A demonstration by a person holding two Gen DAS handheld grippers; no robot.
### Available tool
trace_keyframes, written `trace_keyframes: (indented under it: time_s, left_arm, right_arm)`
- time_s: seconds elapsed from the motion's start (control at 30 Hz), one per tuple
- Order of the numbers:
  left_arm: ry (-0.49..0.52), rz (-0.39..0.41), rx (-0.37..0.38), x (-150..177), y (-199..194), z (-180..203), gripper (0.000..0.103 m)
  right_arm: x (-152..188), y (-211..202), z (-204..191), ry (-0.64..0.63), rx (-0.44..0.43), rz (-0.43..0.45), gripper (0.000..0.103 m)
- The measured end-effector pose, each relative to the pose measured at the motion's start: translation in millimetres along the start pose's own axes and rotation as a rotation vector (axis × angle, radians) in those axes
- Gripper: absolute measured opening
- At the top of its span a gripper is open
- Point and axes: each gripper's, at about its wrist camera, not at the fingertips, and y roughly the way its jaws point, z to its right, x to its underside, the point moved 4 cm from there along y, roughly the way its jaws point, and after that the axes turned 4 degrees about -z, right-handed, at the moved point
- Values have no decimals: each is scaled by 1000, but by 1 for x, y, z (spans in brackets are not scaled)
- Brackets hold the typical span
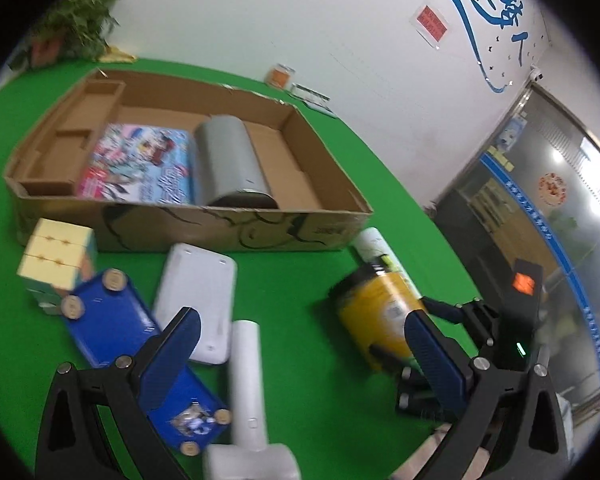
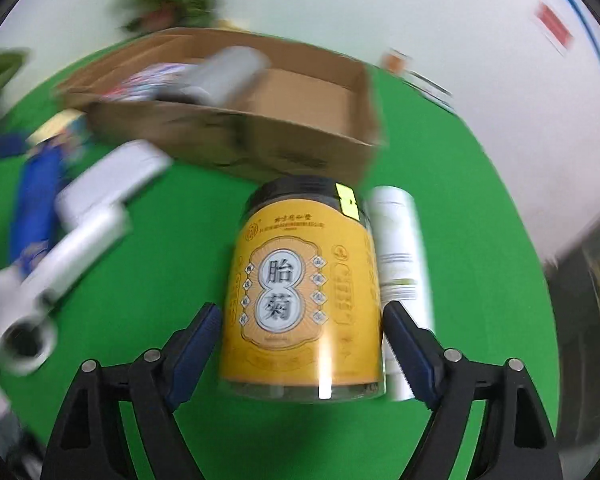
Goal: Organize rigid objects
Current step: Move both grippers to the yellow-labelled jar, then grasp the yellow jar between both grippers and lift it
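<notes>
A yellow jar with a black lid (image 2: pixel 304 288) lies on the green table between the fingers of my right gripper (image 2: pixel 300 332), which is open around it; the pads look just apart from its sides. The jar also shows in the left wrist view (image 1: pixel 376 316), with the right gripper behind it. My left gripper (image 1: pixel 300 336) is open and empty above a white handheld device (image 1: pixel 246 380), a blue box (image 1: pixel 128 328) and a white flat case (image 1: pixel 198 300). A cardboard box (image 1: pixel 324 184) holds a grey cylinder (image 1: pixel 232 160) and a colourful book (image 1: pixel 140 164).
A white tube (image 2: pixel 400 256) lies against the jar's right side. A pastel puzzle cube (image 1: pixel 58 260) stands by the box's front left corner. A potted plant (image 1: pixel 80 20) and small items stand along the far wall. The table's edge runs on the right.
</notes>
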Motion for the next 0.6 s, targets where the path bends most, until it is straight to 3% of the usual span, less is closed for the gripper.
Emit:
trace_keyframes:
  time_s: [0.07,0.13,0.2,0.27,0.47,0.6]
  left_arm:
    - [-23,-44,75,0,11,3,101]
    - [-51,-93,143,-1,21,6,101]
    - [-58,-134,183,-1,31,10,101]
    - [-60,-173,207,-1,41,16,101]
    - [-91,-286,227,3,71,28,100]
    - [-92,-327,216,5,86,32,100]
  right_arm:
    - [2,-27,-15,-22,-141,98,86]
    - [2,-42,-7,48,-237,141,97]
    - [2,-44,5,130,-320,142,99]
    - [3,-30,14,228,-432,77,99]
    - [8,13,4,315,-546,-81,94]
    - [7,28,-14,288,-507,-112,92]
